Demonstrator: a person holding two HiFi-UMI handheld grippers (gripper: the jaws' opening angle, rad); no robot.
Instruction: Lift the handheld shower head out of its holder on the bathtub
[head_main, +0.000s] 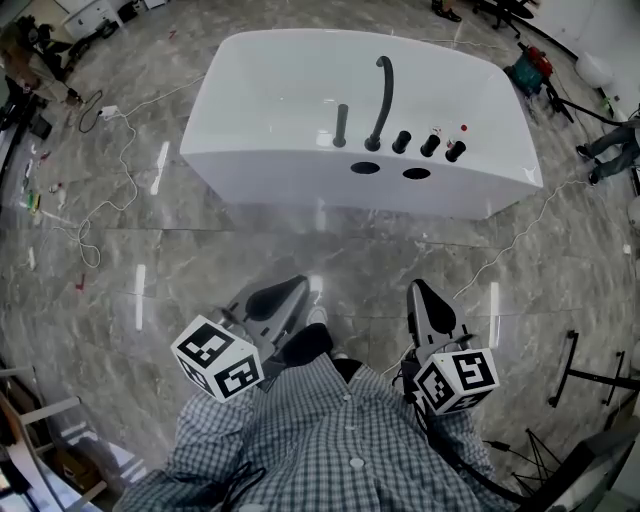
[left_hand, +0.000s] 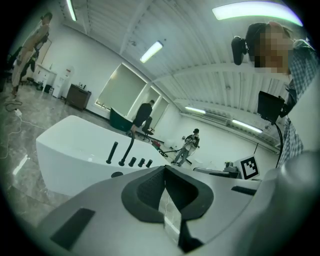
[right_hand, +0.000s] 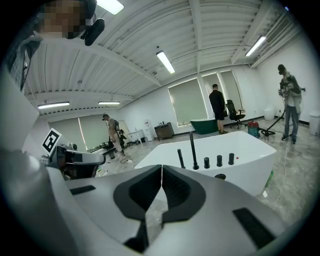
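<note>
1. Checked shirt (head_main: 330, 440) of the person fills the bottom of the head view, nearest the lens.
2. The white bathtub (head_main: 290, 90) stands on the marbled floor (head_main: 150, 250) ahead of the person, well apart from both grippers. Only the head view looks down into its basin. The two gripper views see it from the side, under a ribbed ceiling with strip lights, with other people (right_hand: 217, 107) standing beyond it.
3. The left gripper (head_main: 277, 297) and the right gripper (head_main: 428, 303) are held low in front of the shirt, both pointing toward the tub. Each gripper's own view shows its jaws pressed together with nothing between them. Each of those views also catches the other gripper's marker cube (left_hand: 250, 167) at its edge.
4. A tall, curved black spout (head_main: 381, 100) rises from the tub's near rim.
5. The handheld shower head (head_main: 341, 125) is a short black rod seated in its holder on that rim, just left of the spout in the head view. Its long axis stands upright, with the free end pointing at the ceiling. The gripper views show this most plainly. Nothing touches it.
6. Three black knobs (head_main: 430, 145) sit in a row on the spout's other side.
</note>
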